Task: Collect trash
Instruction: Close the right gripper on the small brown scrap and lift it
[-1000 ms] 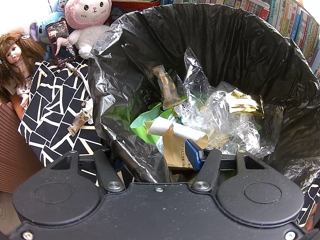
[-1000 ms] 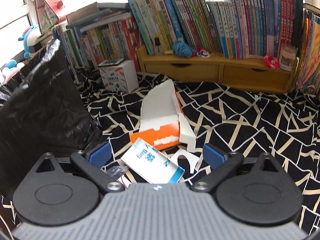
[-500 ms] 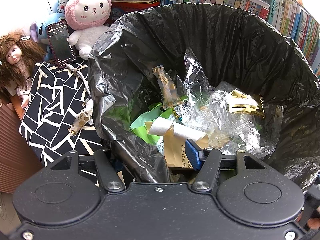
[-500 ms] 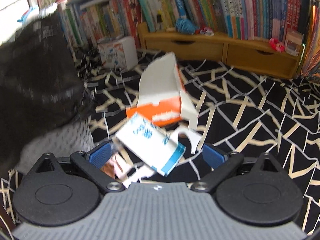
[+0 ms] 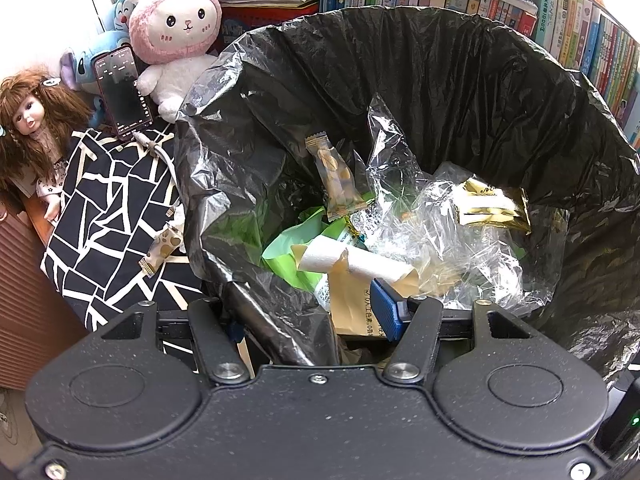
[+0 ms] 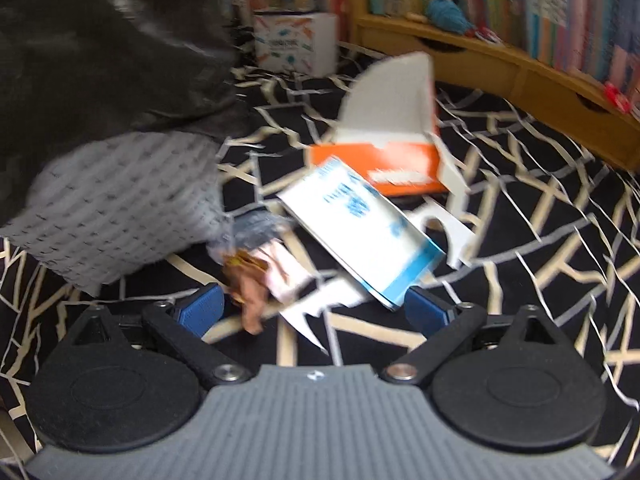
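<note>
Flat white packet (image 6: 356,232), blue-edged, beside torn orange box (image 6: 384,160)

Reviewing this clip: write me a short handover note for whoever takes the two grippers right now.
Left gripper: closed on the near rim of the black bin bag, holding it open.
Right gripper: open, low over the cloth, blurred.
Done: wrappers and film already in the bag.
Left: white-and-blue packet, opened orange-and-white box, brown-and-pink wrapper, paper scraps; also a spotted wrapper beside the bag.

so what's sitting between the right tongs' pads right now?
In the right wrist view, the open right tongs straddle a blurred brown-and-pink wrapper and the near corner of the white-and-blue packet, both lying on the patterned cloth. Neither pad touches them.
</note>
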The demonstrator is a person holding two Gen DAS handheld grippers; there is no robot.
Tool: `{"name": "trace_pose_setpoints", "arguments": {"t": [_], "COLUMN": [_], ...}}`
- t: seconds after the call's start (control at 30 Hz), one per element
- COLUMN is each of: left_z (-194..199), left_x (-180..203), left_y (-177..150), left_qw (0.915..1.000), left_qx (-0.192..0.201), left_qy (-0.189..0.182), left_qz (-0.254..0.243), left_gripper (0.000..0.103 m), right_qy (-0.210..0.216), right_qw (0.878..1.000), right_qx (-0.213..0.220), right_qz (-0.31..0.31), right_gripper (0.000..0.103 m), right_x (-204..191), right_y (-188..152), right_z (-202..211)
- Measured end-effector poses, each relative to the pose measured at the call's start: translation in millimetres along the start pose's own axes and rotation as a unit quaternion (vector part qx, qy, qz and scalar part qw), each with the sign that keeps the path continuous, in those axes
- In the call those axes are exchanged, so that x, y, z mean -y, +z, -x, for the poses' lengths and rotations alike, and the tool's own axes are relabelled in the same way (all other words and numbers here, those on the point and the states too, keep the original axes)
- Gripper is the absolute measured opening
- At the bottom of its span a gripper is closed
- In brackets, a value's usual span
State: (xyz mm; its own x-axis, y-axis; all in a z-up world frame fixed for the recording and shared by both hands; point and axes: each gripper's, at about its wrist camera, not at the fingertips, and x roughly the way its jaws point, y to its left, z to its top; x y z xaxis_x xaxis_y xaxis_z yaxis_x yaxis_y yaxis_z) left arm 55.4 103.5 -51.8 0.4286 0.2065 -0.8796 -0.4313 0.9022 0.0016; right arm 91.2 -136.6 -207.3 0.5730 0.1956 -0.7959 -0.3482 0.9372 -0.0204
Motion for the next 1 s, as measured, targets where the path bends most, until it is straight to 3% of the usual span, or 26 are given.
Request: {"name": "trace_pose_setpoints", "arguments": {"t": [0.23,0.3,0.37,0.47,0.67,1.0], "left_z": [-0.4,-0.4,-0.3,-0.3,-0.5,-0.8], "left_x": [0.2,0.3,0.1,-0.4,0.2,-0.1], "left_y": [0.1,0.0,-0.1,0.1,0.7,0.6], "left_qw": [1.0000,1.0000,1.0000,1.0000,1.0000,1.0000], "left_qx": [0.000,0.000,0.000,0.001,0.001,0.002], "left_qy": [0.001,0.001,0.000,0.000,0.000,0.000], "left_qz": [-0.001,-0.001,-0.001,0.001,0.002,0.003], "left_gripper": [0.058,0.058,0.058,0.058,0.058,0.058], "right_qy": [0.024,0.020,0.018,0.019,0.024,0.029], "right_qw": [0.996,0.995,0.995,0.997,1.000,0.997], "right_qx": [-0.021,-0.039,-0.041,-0.035,-0.012,0.044], "right_qz": [0.086,0.094,0.085,0.061,0.010,-0.049], "right_gripper": [0.079,0.068,0.045,0.030,0.022,0.022], "right_x": [-36.7,-41.7,-40.9,-33.4,-9.9,15.9], "right_y": [4.0,3.3,3.1,4.5,6.8,17.5], "right_z": [-18.1,-26.1,-26.1,-19.3,2.6,49.5]}}
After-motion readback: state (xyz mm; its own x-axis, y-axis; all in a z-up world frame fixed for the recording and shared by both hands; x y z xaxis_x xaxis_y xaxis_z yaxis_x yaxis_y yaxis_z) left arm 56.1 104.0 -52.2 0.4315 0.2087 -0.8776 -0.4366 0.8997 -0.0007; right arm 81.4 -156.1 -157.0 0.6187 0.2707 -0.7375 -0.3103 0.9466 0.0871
